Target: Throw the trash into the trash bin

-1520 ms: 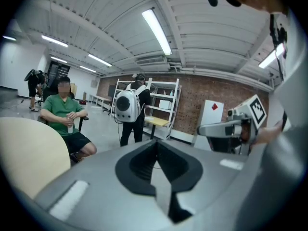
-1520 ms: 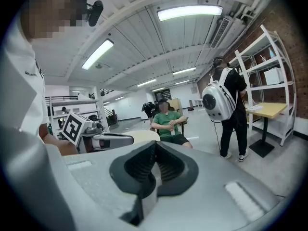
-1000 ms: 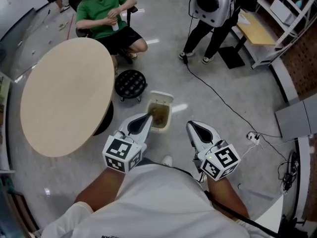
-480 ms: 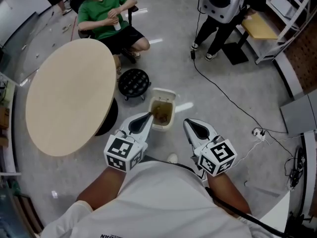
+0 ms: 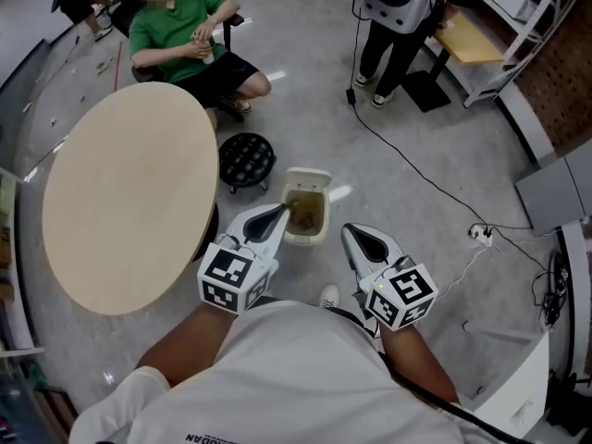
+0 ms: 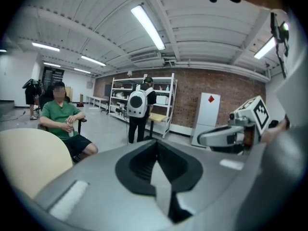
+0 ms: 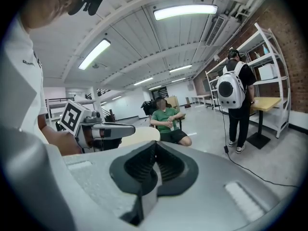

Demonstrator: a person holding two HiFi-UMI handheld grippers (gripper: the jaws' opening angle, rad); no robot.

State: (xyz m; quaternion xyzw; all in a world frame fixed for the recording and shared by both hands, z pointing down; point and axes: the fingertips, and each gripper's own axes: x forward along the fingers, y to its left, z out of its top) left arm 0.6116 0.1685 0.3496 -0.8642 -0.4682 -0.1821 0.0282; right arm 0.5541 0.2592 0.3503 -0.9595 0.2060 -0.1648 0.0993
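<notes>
A small white trash bin (image 5: 319, 178) stands on the floor ahead of me, with brownish trash (image 5: 306, 213) inside. My left gripper (image 5: 279, 213) hangs above the bin's left rim, shut, with nothing between its fingers. My right gripper (image 5: 349, 235) is just right of the bin, also shut and holding nothing. In the left gripper view the pads meet along a line (image 6: 156, 146), and the right gripper (image 6: 219, 136) shows to the side. The right gripper view shows the same closed seam (image 7: 155, 148), with the left gripper (image 7: 111, 129) beside it.
A round beige table (image 5: 120, 192) stands at the left, with a black stool (image 5: 245, 160) next to the bin. A seated person in green (image 5: 180, 40) and a standing person with a white backpack (image 5: 393, 3) are beyond. A black cable (image 5: 416, 188) crosses the floor at the right.
Both grippers have shifted slightly, the left one's tip nearer the bin's rim. Both stay shut. The head view has drifted a little over the floor.
</notes>
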